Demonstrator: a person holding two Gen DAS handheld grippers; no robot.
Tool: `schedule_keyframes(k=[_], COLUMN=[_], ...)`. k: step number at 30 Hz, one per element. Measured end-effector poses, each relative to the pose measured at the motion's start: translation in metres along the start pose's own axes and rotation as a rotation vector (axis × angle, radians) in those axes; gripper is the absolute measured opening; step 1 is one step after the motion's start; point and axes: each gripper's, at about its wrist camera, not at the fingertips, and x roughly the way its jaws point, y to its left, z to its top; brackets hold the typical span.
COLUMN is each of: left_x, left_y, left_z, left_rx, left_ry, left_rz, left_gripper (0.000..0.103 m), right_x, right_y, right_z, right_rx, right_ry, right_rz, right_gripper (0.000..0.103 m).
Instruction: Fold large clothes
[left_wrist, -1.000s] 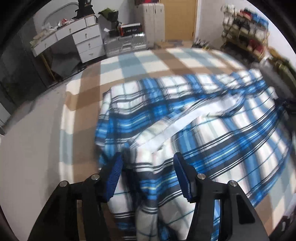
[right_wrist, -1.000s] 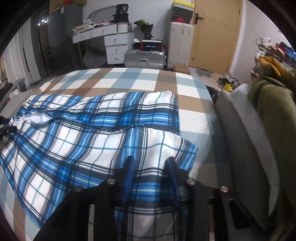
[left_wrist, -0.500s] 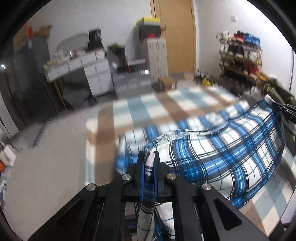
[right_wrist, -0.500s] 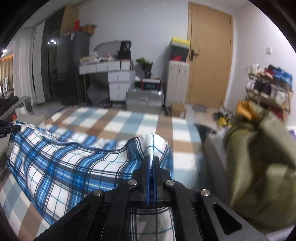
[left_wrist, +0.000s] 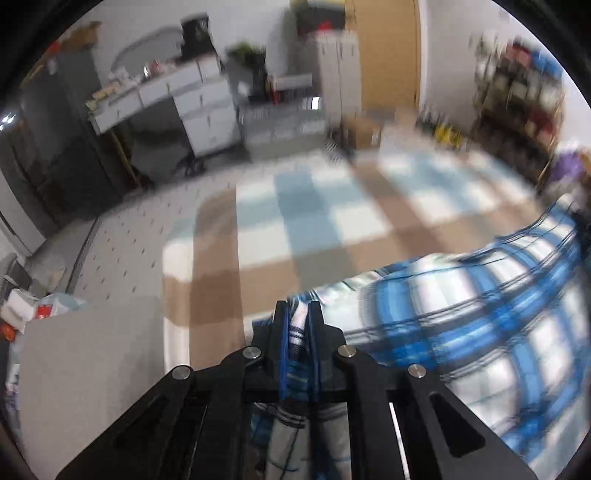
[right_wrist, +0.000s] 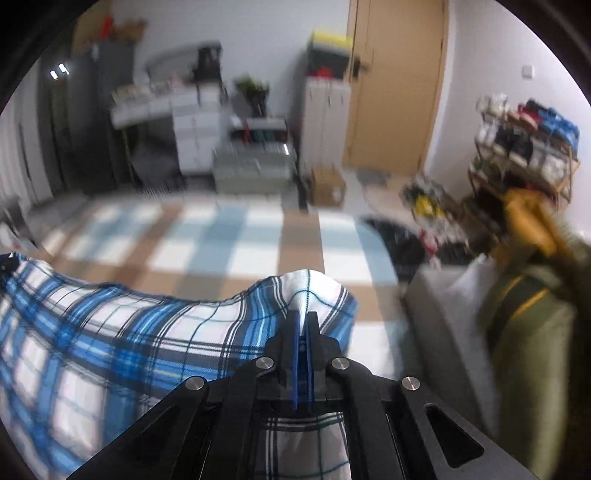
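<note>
Left hand-held gripper (left_wrist: 298, 314): jaws clenched on a bunched edge of the blue-and-white plaid garment (left_wrist: 480, 325); a fold of the cloth stands pinched between the blue pads and hangs on below them. The log line for this gripper shows a small re-opening in the last half second, yet the cloth stays clamped between the pads in the frame.

Right hand-held gripper (right_wrist: 303, 321): jaws fully closed on another edge of the same plaid garment (right_wrist: 129, 332); a white peak of cloth rises just above the fingertips.

Position of the garment: it is held up over the checked bedspread (left_wrist: 306, 206), stretched between the two grippers. Its long axis runs side to side, from one grip to the other. In the left wrist view the cloth runs off to the right from the grip; in the right wrist view it runs off to the left. The upper edge sags between the two grips. The body of the cloth hangs below that edge.

Surroundings: an olive-green cushion (right_wrist: 524, 350) lies at the right. A wooden door (right_wrist: 395, 85) stands beyond the bed. Both views are motion-blurred; fine detail cannot be told.
</note>
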Motion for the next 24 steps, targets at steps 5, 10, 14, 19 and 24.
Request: schedule_keyframes(k=[5, 10, 14, 19, 24], left_x=[0.029, -0.017, -0.050, -0.039, 0.003], left_y=[0.024, 0.050, 0.053, 0.037, 0.016], left_z=[-0.013, -0.029, -0.054, -0.065, -0.054], left_rx=[-0.084, -0.177, -0.157, -0.079, -0.017], left_ry=[0.102, 0.070, 0.043, 0.066, 0.156], left_rz=[0.005, 0.011, -0.006, -0.031, -0.033], left_gripper=[0.030, 0.062, 0.067, 0.070, 0.070], right_x=[0.036, -0.001, -0.044, -0.064, -0.055], right_y=[0.006, 0.008, 0.012, 0.018, 0.017], right_z=[-0.021, -0.032, -0.049, -0.075, -0.080], right_rx=[-0.044, -0.119, -0.170, -0.203, -0.194], right_ry=[0.115, 0.034, -0.059, -0.079, -0.043], right_rz=[-0.021, -0.095, -0.092, -0.077, -0.064], right_gripper=[0.008, 0.053, 0.063, 0.071, 0.071])
